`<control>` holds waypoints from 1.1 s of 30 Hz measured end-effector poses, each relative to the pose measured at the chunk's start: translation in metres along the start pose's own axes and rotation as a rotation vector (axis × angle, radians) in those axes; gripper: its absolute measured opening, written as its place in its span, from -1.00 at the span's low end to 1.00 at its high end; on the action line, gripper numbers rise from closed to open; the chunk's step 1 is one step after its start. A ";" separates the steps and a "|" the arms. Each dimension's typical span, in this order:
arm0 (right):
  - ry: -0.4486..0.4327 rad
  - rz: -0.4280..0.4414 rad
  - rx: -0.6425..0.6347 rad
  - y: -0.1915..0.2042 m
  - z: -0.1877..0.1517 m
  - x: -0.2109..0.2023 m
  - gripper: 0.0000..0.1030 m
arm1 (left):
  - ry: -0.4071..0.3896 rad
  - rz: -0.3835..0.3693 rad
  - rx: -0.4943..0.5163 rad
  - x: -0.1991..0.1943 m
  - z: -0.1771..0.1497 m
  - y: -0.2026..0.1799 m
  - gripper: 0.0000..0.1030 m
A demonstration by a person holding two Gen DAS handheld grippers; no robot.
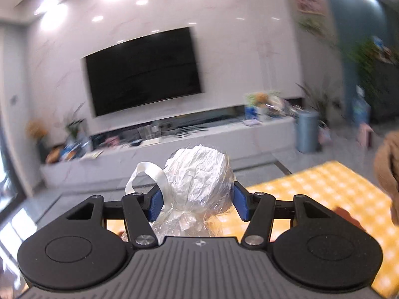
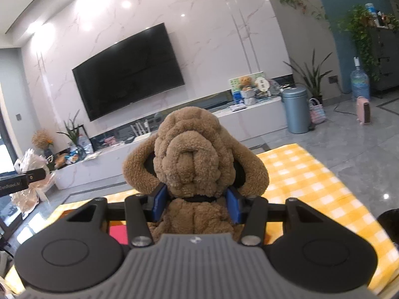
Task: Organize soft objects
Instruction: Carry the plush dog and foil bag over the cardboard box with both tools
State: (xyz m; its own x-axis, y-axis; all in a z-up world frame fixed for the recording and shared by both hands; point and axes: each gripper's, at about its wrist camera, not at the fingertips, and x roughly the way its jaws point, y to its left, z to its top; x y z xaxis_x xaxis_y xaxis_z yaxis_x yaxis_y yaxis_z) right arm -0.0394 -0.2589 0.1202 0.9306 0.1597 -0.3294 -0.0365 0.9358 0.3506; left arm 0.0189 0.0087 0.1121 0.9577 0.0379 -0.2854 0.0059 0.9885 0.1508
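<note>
Right gripper clamps a brown plush dog at the neck, raised above the yellow checked tabletop. Left gripper pinches a cellophane-wrapped white bundle with a ribbon loop, also aloft. Best keep both squeezes steady and set each down gently, apart, so nothing slips or crumples.

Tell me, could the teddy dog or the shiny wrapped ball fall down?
Maybe. The left tool squeezes the plastic-wrapped ball on slippery, crinkly film, so it might slide out. The right tool pinches the brown plush dog only at its neck, so its big head could flop and tug loose. Both are lifted above the yellow checked cloth, so a slip means a drop.
</note>
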 end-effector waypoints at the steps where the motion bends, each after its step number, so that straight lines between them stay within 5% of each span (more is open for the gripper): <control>1: 0.002 0.010 -0.004 0.005 0.001 0.002 -0.04 | -0.008 0.037 -0.026 -0.003 -0.006 0.011 0.27; 4: 0.009 0.052 -0.023 0.020 0.000 0.002 -0.04 | -0.005 0.175 -0.068 -0.008 -0.026 0.036 0.27; 6: 0.022 0.090 -0.036 0.031 -0.001 0.003 -0.04 | 0.030 0.200 -0.137 -0.005 -0.039 0.051 0.27; 16: 0.121 0.236 -0.060 0.107 -0.008 0.029 -0.04 | 0.113 0.071 -0.376 0.004 -0.093 0.140 0.27; 22: 0.213 0.301 -0.158 0.176 -0.019 0.062 -0.04 | 0.129 0.014 -0.395 0.008 -0.109 0.161 0.27; 33: 0.538 0.365 -0.286 0.262 -0.060 0.145 -0.04 | 0.135 0.109 -0.458 0.008 -0.114 0.183 0.27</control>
State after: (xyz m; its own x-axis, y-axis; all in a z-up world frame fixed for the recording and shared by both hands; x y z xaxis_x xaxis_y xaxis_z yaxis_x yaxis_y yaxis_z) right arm 0.0641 0.0284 0.1121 0.5343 0.5432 -0.6477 -0.4749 0.8267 0.3017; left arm -0.0052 0.2063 0.0292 0.8997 0.1334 -0.4156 -0.2487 0.9392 -0.2368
